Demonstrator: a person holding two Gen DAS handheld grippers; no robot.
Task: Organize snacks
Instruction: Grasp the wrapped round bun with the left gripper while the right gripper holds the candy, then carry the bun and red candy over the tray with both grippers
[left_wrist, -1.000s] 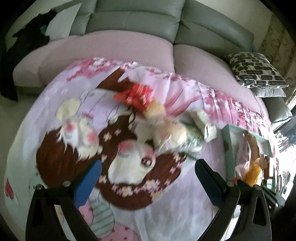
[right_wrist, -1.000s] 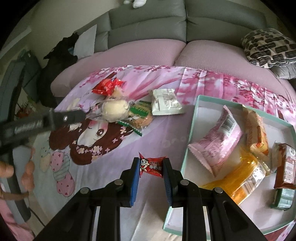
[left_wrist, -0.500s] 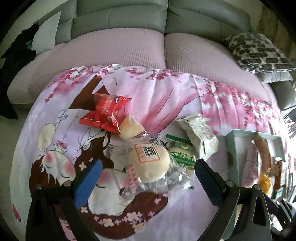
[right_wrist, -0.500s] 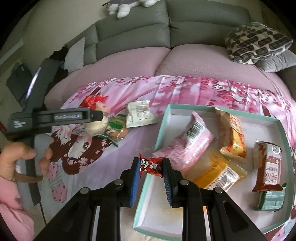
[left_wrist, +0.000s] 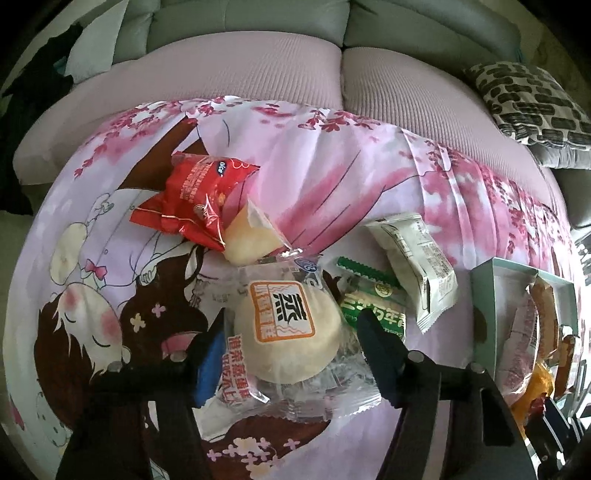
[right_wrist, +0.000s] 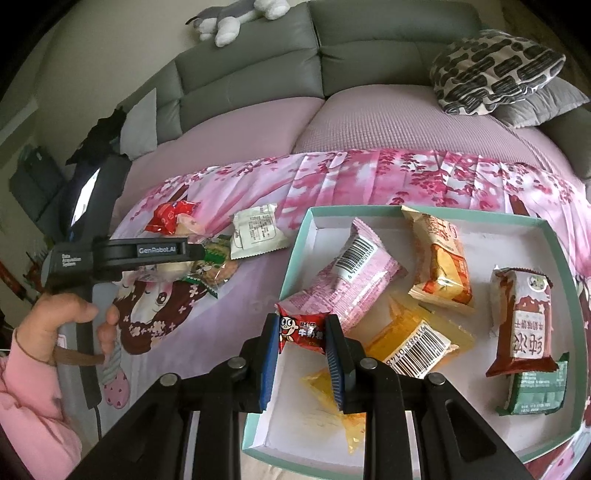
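- The left gripper (left_wrist: 291, 345) points steeply down at the pink cartoon-print cloth (left_wrist: 332, 177). Its jaws have just been closing and now stand on either side of the clear-wrapped steamed bun (left_wrist: 286, 328), against the wrapper. Whether they press it yet I cannot tell.
- In the right wrist view a hand (right_wrist: 70, 325) in a pink sleeve grips that gripper's handle at the left.
- Beyond the bun lie a red packet (left_wrist: 195, 199), a pale yellow cake (left_wrist: 251, 236), a green biscuit pack (left_wrist: 373, 306) and a white sachet (left_wrist: 417, 266), crowded and partly overlapping.
- The right gripper (right_wrist: 303, 341) is tilted down, its blue pads pinching a small red candy packet (right_wrist: 303, 328) above the near-left corner of the teal box (right_wrist: 295, 254).
- Five or more snacks already lie in the box. Bare floor shows near its front-left corner and centre.
- A second ago the candy hung over the cloth left of the box. The left jaws were then spread wide, short of the bun.
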